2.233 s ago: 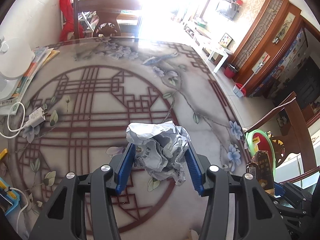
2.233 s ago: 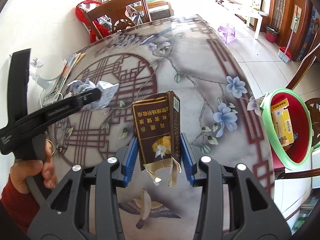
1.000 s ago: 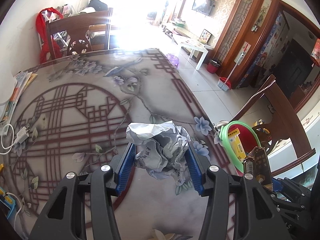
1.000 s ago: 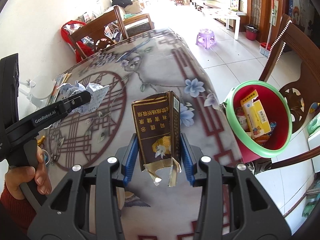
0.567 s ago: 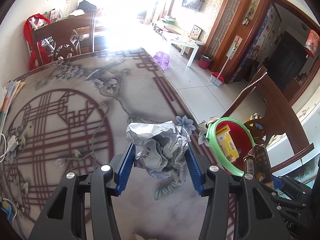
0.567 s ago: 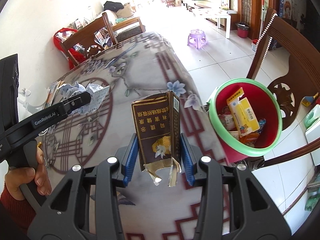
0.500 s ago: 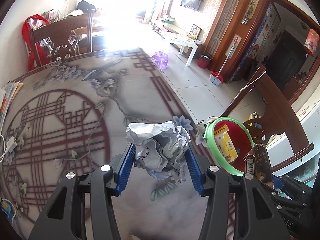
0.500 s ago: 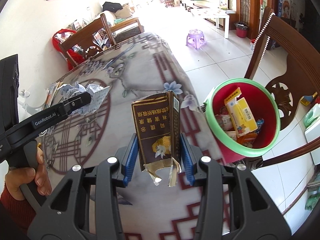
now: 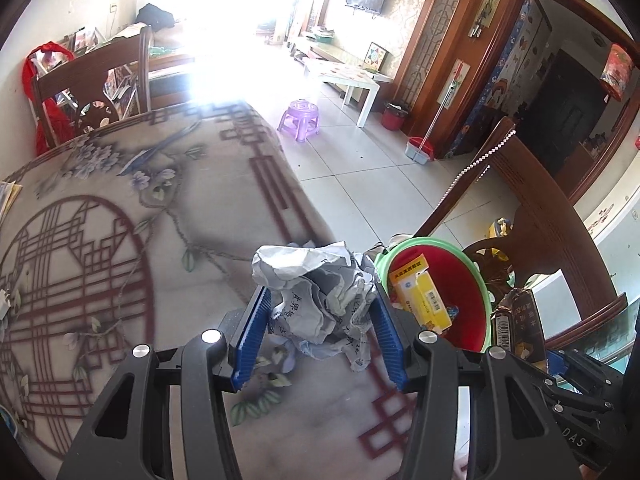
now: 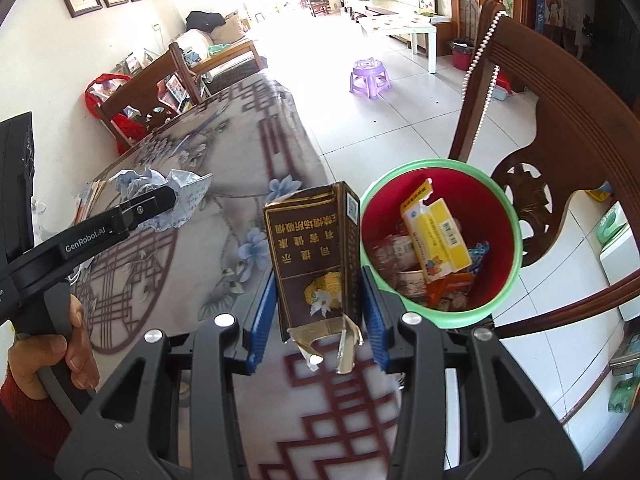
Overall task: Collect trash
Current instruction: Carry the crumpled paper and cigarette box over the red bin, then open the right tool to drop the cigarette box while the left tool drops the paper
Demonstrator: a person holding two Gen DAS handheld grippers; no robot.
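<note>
My left gripper [image 9: 320,312] is shut on a crumpled ball of printed paper [image 9: 320,284], held above the table near its right edge. It also shows in the right wrist view [image 10: 160,200] at the left. My right gripper [image 10: 316,300] is shut on a torn brown cigarette carton [image 10: 316,256], held upright just left of the trash bin. The carton shows in the left wrist view [image 9: 520,320] at the lower right. The red trash bin with a green rim [image 10: 516,220] [image 9: 468,280] stands on the floor beside the table and holds a yellow box and other wrappers.
The table has a patterned cloth [image 9: 120,240] with red lattice and flowers. A dark wooden chair [image 10: 560,120] stands right behind the bin. A purple stool [image 10: 370,76] and a white low table [image 9: 352,80] stand further off on the tiled floor.
Both grippers have moved right across the table toward its edge with their loads. The trash bin has come closer and now sits just beyond both grippers.
</note>
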